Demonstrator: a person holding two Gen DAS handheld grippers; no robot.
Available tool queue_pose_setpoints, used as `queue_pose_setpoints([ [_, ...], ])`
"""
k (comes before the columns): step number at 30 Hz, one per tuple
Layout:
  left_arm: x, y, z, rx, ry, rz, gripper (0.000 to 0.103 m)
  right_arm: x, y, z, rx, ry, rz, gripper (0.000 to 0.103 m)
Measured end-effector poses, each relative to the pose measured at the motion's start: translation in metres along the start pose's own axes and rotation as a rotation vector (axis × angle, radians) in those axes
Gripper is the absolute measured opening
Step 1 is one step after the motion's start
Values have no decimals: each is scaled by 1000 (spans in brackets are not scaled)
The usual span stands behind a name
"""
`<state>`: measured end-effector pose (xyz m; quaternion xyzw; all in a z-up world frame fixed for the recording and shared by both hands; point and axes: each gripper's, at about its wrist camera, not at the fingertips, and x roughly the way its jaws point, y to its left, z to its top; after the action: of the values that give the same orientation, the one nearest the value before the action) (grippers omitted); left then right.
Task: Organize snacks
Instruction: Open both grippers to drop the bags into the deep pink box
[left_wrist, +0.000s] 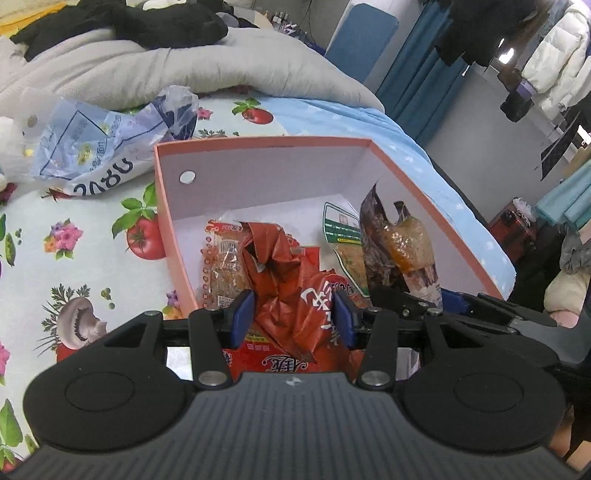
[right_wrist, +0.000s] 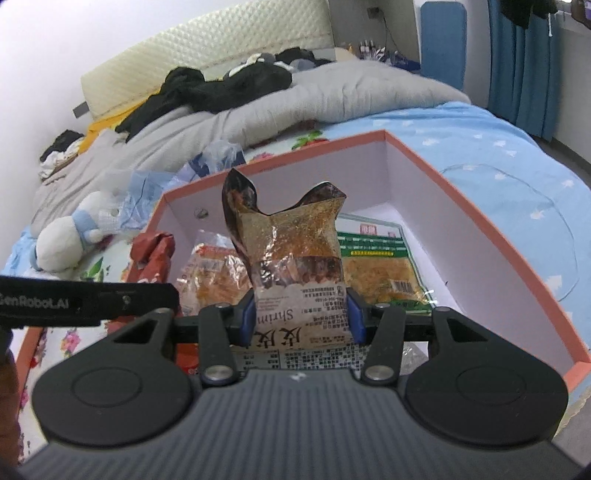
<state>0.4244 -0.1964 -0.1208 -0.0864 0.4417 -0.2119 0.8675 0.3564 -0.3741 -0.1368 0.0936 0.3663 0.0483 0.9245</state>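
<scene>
The left gripper (left_wrist: 295, 317) has its jaws clamped on a crumpled red packet (left_wrist: 291, 291); the right gripper (right_wrist: 301, 314) grips a shrimp snack bag (right_wrist: 291, 266). Both hang over the pink box (left_wrist: 173, 236) on the bed (left_wrist: 74, 240), which holds a green-labelled packet (right_wrist: 376, 266); its far corner is bare

Red crumpled packet (left_wrist: 291, 295): lower end hidden under left gripper (left_wrist: 293, 314) body. Shrimp bag (right_wrist: 295, 258): bottom covered by right gripper (right_wrist: 301, 314) housing, small print unreadable. Pink box (right_wrist: 480, 206): near wall behind both grippers, can't see it. Green-label packet (right_wrist: 376, 258) partly behind shrimp bag. Clear packet (right_wrist: 210, 273) left of it, contents blurred. Plush toy (left_wrist: 3, 147) cut by left edge.
</scene>
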Motion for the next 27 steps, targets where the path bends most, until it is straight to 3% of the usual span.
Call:
queue_pose_setpoints([
  [3, -5, -2, -1, 12, -17, 0, 58, 0, 0, 1, 8, 13, -2, 53],
  [4, -8, -2, -1, 8, -23, 2, 70, -1, 0, 2, 10, 10, -1, 56],
  [5, -11, -1, 0, -1, -29, 8, 79, -3, 0, 3, 12, 6, -4, 65],
  [6, -15, -1, 1, -8, -40, 11, 79, -7, 1, 3, 12, -1, -12, 73],
  [7, -22, -1, 1, -7, -54, 5, 79, -11, 2, 4, 10, -9, -12, 73],
  [27, -198, -33, -49, 30, -250, 33, 79, -160, 55, 3, -37, -245, 48, 72],
])
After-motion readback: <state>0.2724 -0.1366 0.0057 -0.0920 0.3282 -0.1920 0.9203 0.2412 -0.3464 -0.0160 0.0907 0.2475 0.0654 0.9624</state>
